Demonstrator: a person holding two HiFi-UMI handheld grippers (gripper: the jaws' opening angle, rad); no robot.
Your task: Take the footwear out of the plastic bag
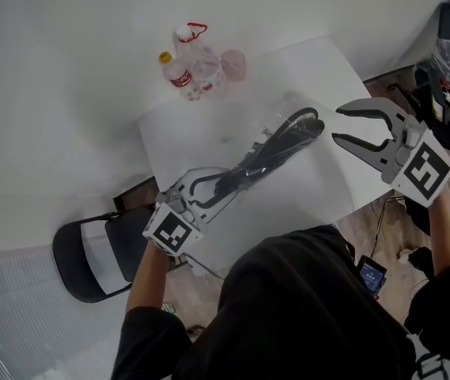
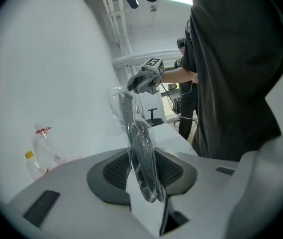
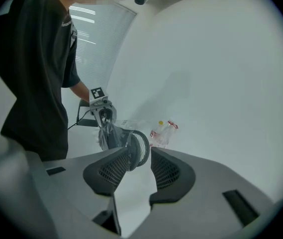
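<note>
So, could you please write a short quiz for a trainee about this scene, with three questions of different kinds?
1. True or false: the right hand-held gripper is shut on the plastic bag.
2. Where do the bottles stand? A) at the far corner of the table; B) inside the bag; C) between the right gripper's jaws.
3. Fill in: the left hand-held gripper grips the bag, which holds black ____.

Key: 1 false, its jaws stand apart and empty; 2 A; 3 footwear.
</note>
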